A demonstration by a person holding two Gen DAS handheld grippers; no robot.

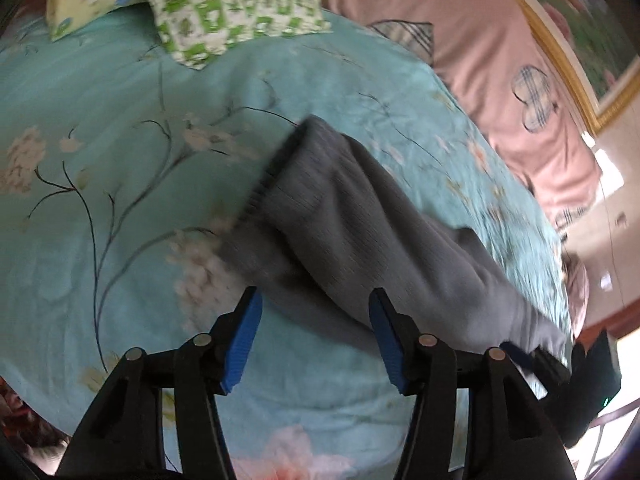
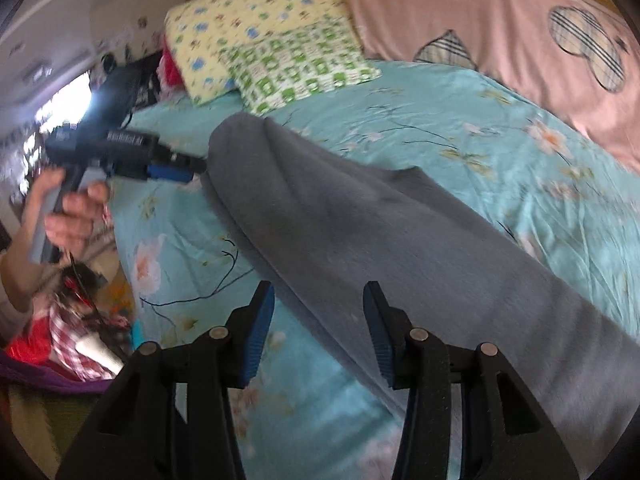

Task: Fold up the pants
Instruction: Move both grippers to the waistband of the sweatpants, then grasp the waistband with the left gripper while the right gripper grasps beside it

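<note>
Both your hand-held grippers stand spread with nothing pinched: left hand-held gripper [image 1: 316, 300] over the pants' edge, right hand-held gripper [image 2: 319, 294] likewise. Bed [image 1: 100, 92] in teal floral cover carries the grey pants [image 2: 360, 240], lying long across it. Green-checked pillow [image 2: 300, 64] and yellow pillow [image 2: 240, 20] sit at the head.

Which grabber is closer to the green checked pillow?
Left. The left gripper hovers at the grey pants' far end, just short of the green checked pillow. The right gripper hangs further back.
</note>
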